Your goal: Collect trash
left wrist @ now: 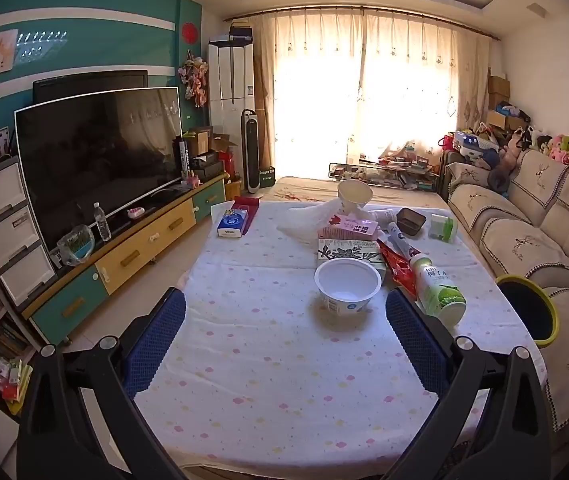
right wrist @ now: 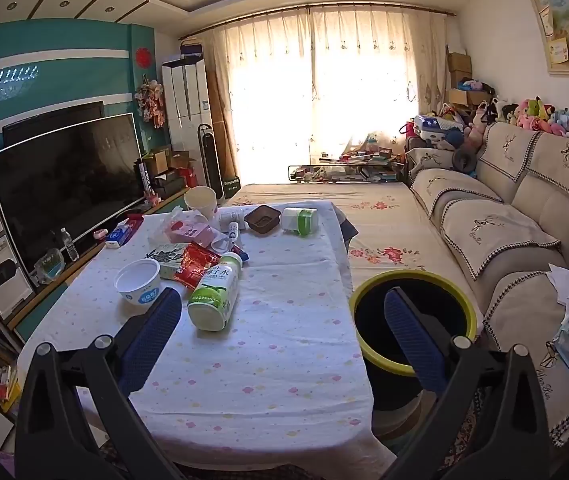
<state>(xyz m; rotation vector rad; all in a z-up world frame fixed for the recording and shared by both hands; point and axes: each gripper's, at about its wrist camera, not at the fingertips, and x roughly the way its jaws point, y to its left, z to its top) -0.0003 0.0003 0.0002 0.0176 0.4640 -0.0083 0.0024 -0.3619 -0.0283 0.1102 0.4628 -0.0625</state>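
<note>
Two views, left wrist first. Your left tongs [left wrist: 284, 312] are spread wide over the counter [left wrist: 268, 380] with nothing between the blue pads. A white tub [left wrist: 347, 286] stands upright at twelve o'clock from them, apart from both pads. At one o'clock a green-and-white bottle [left wrist: 438, 290] lies on its side, its base just beside the right-hand pad, and a red wrapper [left wrist: 398, 270] lies against it. Behind the tub sit a patterned box [left wrist: 350, 252], a pink carton [left wrist: 348, 230], a paper cup [left wrist: 354, 196], a brown tray [left wrist: 410, 220] and a blue tissue pack [left wrist: 233, 223] at eleven o'clock. A yellow-rimmed bin [left wrist: 528, 308] stands off the counter's edge at three o'clock, beside the sofa [left wrist: 524, 216].

From the right wrist, your right tongs [right wrist: 282, 320] are equally spread and grip nothing. The bin [right wrist: 412, 276] sits at two o'clock, with the right-hand pad in front of its dark mouth. The bottle [right wrist: 214, 292] lies at eleven o'clock, near the left-hand pad, and the white tub [right wrist: 138, 282] stands further left, at ten o'clock. The red wrapper [right wrist: 196, 262] lies between them, slightly behind.
</note>
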